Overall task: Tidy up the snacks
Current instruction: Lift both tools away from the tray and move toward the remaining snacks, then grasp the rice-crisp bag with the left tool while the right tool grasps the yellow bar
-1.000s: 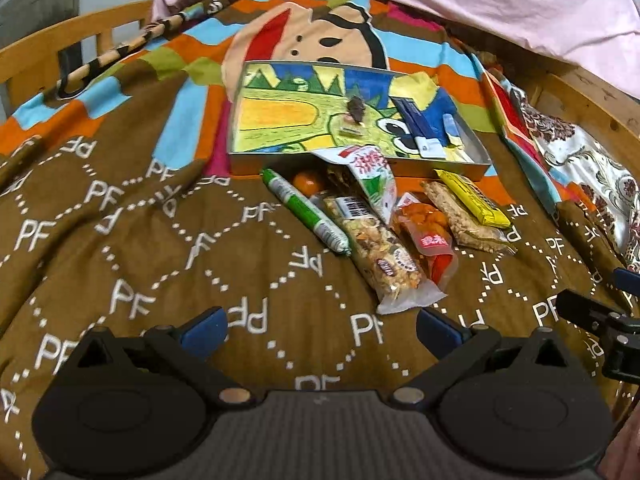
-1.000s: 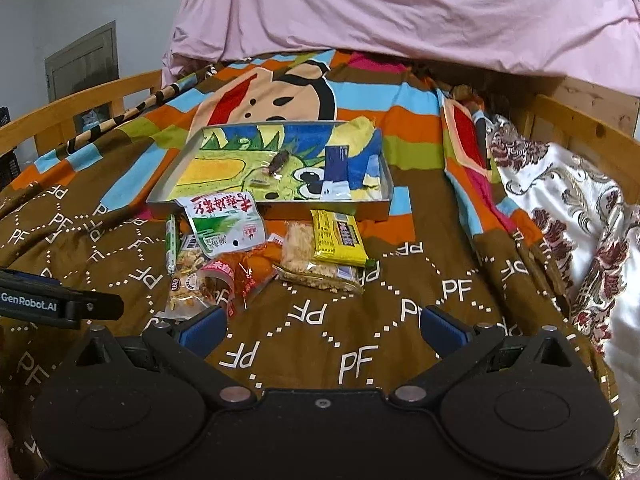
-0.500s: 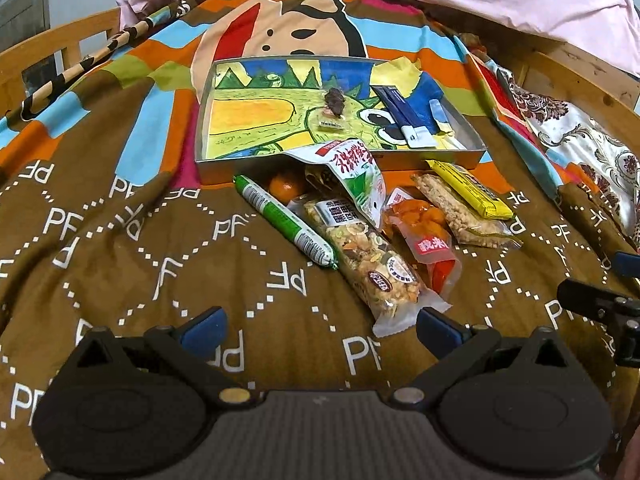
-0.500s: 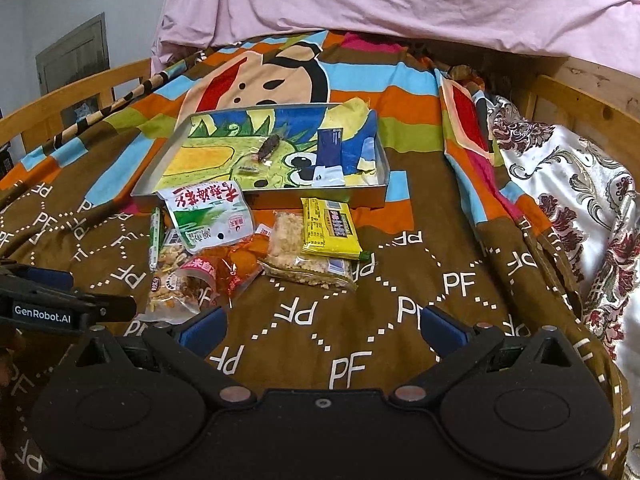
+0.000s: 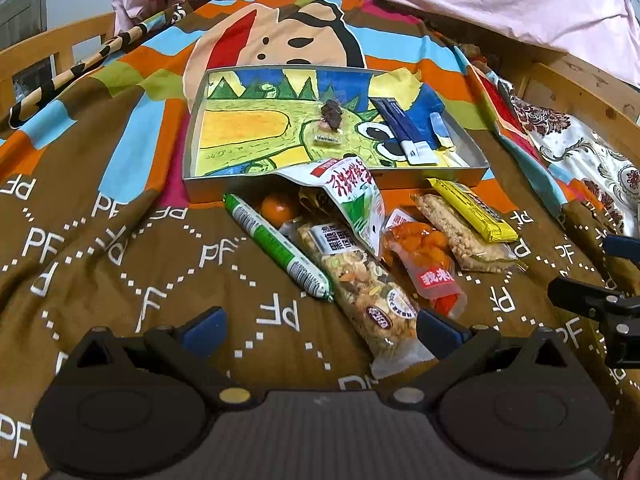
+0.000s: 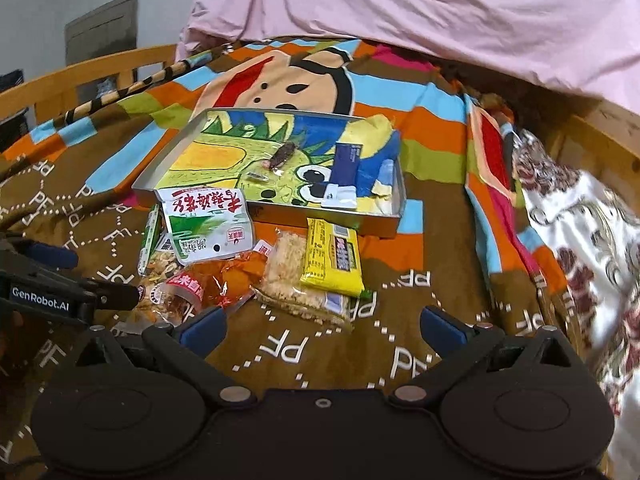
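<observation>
A shallow metal tray (image 5: 192, 148) (image 6: 396, 216) with a cartoon liner lies on the bed, holding a dark wrapped sweet (image 5: 331, 114) and blue sachets (image 5: 400, 128). In front of it lies a snack pile: green sausage stick (image 5: 276, 246), nut mix bag (image 5: 368, 296), green-white pouch (image 5: 354, 200) (image 6: 206, 222), orange snack pack (image 5: 424, 258) (image 6: 208, 280), rice cracker (image 6: 288, 276), yellow bar (image 5: 472, 210) (image 6: 332, 258), a tangerine (image 5: 278, 208). My left gripper (image 5: 320, 328) is open, just short of the nut bag. My right gripper (image 6: 322, 326) is open, just short of the cracker.
The brown "PF" blanket (image 5: 120, 260) covers the bed. A wooden bed rail (image 6: 80, 80) runs on the left and another (image 6: 592, 140) on the right. A pink sheet (image 6: 400, 8) hangs behind. A floral cloth (image 6: 580, 220) lies at the right.
Both grippers have moved forward toward the snack pile and tray; the snacks now appear larger and closer. Nothing was picked up or shifted.
</observation>
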Available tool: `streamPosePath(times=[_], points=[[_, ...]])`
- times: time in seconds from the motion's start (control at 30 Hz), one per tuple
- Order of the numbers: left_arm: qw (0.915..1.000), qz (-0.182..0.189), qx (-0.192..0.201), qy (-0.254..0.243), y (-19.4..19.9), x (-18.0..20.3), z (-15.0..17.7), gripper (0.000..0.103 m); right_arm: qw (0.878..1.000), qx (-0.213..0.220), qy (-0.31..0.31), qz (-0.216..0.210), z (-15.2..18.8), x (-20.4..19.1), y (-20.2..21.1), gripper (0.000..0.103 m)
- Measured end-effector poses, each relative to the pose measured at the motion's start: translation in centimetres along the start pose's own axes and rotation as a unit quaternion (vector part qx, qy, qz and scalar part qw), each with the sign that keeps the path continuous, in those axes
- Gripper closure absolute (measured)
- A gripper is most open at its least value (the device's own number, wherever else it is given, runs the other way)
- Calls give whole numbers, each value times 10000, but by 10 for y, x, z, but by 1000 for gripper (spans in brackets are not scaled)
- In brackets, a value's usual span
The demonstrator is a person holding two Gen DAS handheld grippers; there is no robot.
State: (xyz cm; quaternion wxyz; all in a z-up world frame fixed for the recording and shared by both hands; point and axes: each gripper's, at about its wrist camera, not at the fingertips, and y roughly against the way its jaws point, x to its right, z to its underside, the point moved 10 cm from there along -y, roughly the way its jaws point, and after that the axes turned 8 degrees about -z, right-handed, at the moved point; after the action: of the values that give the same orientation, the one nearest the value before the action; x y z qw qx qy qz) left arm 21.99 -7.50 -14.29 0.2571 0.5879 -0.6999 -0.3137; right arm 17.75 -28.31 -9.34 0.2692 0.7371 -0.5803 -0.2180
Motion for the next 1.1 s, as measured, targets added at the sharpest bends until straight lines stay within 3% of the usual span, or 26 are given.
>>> streamPosePath(times=[0.43,0.83,0.93,1.1], points=[[9995,276,167,-34,-6,6,0,0,9984,-22,402,-398,-7,0,-30,1],[9922,945,722,-367,-2,37,-24,0,9968,103,-316,-734,-28,37,-64,1],[9884,1135,852,-550,-2,49,-32,0,9941,60,-589,-905,-30,43,-77,5],[9777,1500,1052,-1031,-5,77,-43,0,9916,-171,-657,-1099,-30,45,-102,20]])
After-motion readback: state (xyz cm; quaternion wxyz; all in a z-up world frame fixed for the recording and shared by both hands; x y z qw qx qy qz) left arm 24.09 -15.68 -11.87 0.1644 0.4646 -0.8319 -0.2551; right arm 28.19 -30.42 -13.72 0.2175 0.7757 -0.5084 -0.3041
